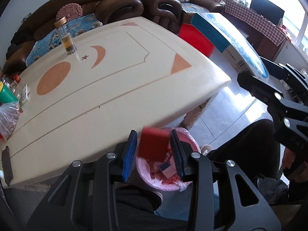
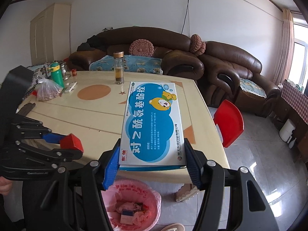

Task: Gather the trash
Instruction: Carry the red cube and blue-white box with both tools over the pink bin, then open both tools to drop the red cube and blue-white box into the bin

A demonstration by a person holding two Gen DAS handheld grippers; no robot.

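Observation:
My left gripper (image 1: pixel 154 150) has a small red box (image 1: pixel 153 144) between its blue pads, above the pink-lined trash bin (image 1: pixel 190 144); the box looks blurred and a gap shows beside the left pad. The right wrist view shows that red box (image 2: pixel 71 142) at the left gripper's tips. My right gripper (image 2: pixel 152 165) is shut on a large blue and white medicine box (image 2: pixel 152 123), held above the table edge, over the bin (image 2: pixel 152 196). The bin holds crumpled wrappers and a small blue and white carton (image 2: pixel 127 216). The big box also shows in the left wrist view (image 1: pixel 231 40).
A cream table (image 1: pixel 115 96) bears a glass tea bottle (image 1: pixel 66 38), a green bottle (image 2: pixel 56 75), a bag of snacks (image 2: pixel 48 91) and a remote (image 2: pixel 70 87). A red chair (image 2: pixel 230 123) stands at the right. Brown sofas stand behind.

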